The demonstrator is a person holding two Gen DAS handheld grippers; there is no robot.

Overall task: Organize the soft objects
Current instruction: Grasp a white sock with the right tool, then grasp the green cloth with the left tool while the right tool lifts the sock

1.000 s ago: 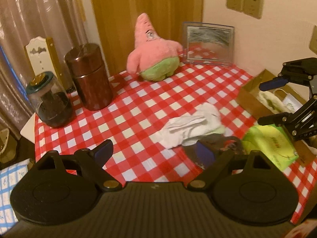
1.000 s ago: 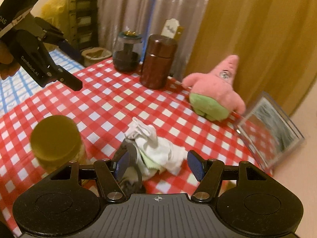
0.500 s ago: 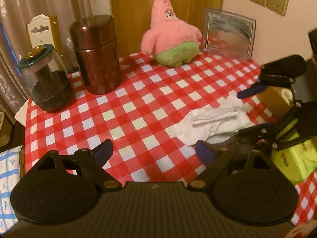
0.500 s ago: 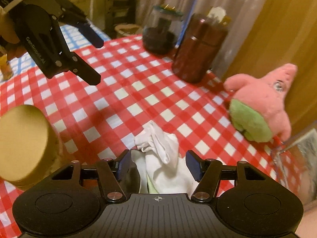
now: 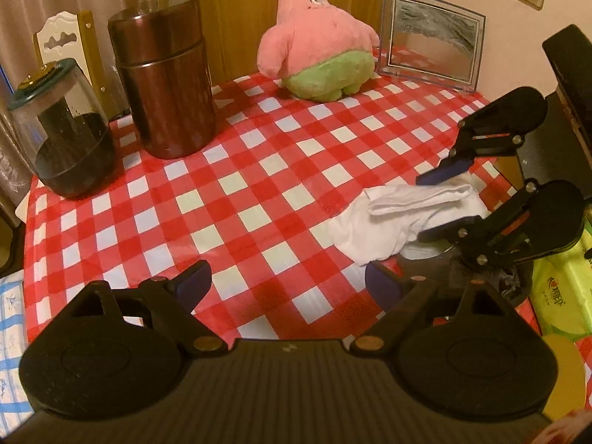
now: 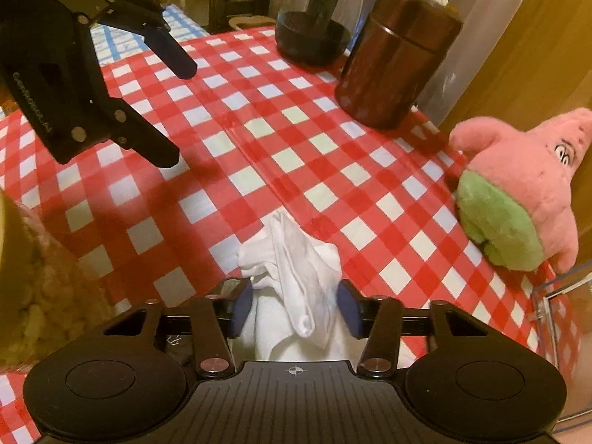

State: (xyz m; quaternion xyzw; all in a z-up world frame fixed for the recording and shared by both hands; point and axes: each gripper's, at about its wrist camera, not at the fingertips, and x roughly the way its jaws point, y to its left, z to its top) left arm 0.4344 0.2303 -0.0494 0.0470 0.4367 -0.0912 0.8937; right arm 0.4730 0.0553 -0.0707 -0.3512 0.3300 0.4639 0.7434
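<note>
A crumpled white cloth [image 5: 388, 222] [image 6: 299, 281] lies on the red-checked tablecloth [image 5: 240, 185]. My right gripper [image 6: 296, 307] [image 5: 425, 207] straddles it; its jaws are closing and both pads touch the cloth's sides. Part of the cloth rests on a dark soft item [image 5: 429, 262]. Above bare tablecloth, left of the cloth, my left gripper [image 5: 286, 281] [image 6: 177, 111] stands wide open, holding nothing. A pink and green star plush [image 5: 318, 48] [image 6: 518, 199] sits at the table's back.
A brown canister [image 5: 166, 85] and a glass jar [image 5: 63, 137] stand at the back left, with a clear picture frame [image 5: 433, 44] beside the plush. A green tissue pack [image 5: 562, 281] and a yellow-lidded jar [image 6: 22, 266] sit near the front edge.
Both grippers sank toward the table. The right gripper moved over the white cloth and narrowed its jaws onto it. The left gripper stayed wide open.
</note>
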